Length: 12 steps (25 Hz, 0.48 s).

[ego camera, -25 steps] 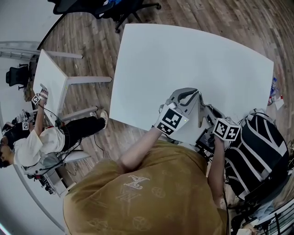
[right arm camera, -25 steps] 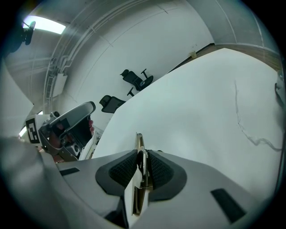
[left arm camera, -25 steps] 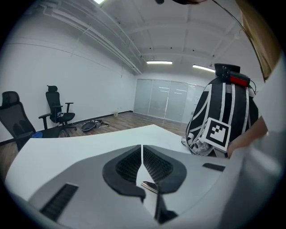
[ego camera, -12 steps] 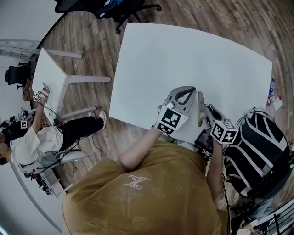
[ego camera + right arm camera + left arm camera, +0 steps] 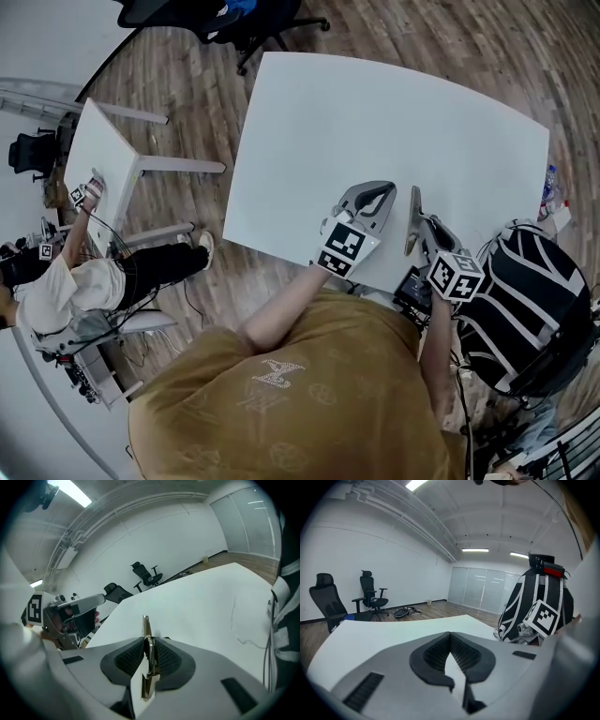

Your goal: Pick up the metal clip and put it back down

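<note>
Tabletop comes first: a broad white table (image 5: 375, 112) takes up the middle of the head view, standing on a wood-plank floor (image 5: 178, 84).

At the table's near edge is the person who holds the grippers, in a tan patterned shirt (image 5: 291, 394), with both forearms reaching over that edge.

A black-and-white striped backpack (image 5: 530, 300) sits off the table's near right corner; the left gripper view shows it upright beside the table (image 5: 534, 602).

A smaller white side table (image 5: 98, 155) stands well apart from the main table's left side, with another person (image 5: 66, 291) sitting near it.

Black office chairs (image 5: 234, 14) stand beyond the table's far edge.

Left gripper (image 5: 386, 190) lies over the table just inside the near edge. In its own view the jaws are pressed together at the tips with nothing between them (image 5: 450, 633).

Right gripper (image 5: 424, 227) is over the same near edge, just right of the left one. Its jaws pinch the metal clip (image 5: 413, 211).

In the right gripper view the clip (image 5: 146, 625) stands on edge between the ribbed pads (image 5: 164, 658), its thin end sticking out past the tips over the white surface. Whether it touches the table cannot be told.
</note>
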### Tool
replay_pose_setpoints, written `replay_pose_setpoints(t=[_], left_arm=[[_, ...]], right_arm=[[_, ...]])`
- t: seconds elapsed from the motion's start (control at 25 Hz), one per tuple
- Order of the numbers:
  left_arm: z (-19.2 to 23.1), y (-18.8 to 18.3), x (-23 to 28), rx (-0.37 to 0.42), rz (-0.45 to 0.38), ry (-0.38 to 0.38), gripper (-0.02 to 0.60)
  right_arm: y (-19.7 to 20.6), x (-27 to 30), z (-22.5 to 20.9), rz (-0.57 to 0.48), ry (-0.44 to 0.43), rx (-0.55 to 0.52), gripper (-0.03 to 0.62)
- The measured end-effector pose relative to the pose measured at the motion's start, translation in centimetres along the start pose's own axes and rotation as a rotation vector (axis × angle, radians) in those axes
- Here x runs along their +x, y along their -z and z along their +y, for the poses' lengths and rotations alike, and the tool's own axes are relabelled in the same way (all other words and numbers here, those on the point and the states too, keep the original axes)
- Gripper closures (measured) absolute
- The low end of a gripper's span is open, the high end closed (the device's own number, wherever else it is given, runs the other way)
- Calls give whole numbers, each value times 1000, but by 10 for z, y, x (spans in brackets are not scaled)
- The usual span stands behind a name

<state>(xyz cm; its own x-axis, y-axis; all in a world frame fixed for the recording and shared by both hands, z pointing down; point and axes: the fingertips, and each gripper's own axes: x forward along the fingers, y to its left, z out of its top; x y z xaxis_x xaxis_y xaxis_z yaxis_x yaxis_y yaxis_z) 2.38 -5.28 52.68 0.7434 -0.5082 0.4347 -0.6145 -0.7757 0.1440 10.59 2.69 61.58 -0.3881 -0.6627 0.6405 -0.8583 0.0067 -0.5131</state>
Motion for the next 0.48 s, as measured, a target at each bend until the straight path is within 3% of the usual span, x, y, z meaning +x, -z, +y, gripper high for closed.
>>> replay_pose_setpoints(t=[0.32,0.48], left_arm=[[2,0,-8,-17,-11,-4,575],[1,-2,-13,-22,-21,-7,575]], right_arm=[[-14,-13,10,-67,18,-40,519],[-28,-24,16,-136,51,-109,519]])
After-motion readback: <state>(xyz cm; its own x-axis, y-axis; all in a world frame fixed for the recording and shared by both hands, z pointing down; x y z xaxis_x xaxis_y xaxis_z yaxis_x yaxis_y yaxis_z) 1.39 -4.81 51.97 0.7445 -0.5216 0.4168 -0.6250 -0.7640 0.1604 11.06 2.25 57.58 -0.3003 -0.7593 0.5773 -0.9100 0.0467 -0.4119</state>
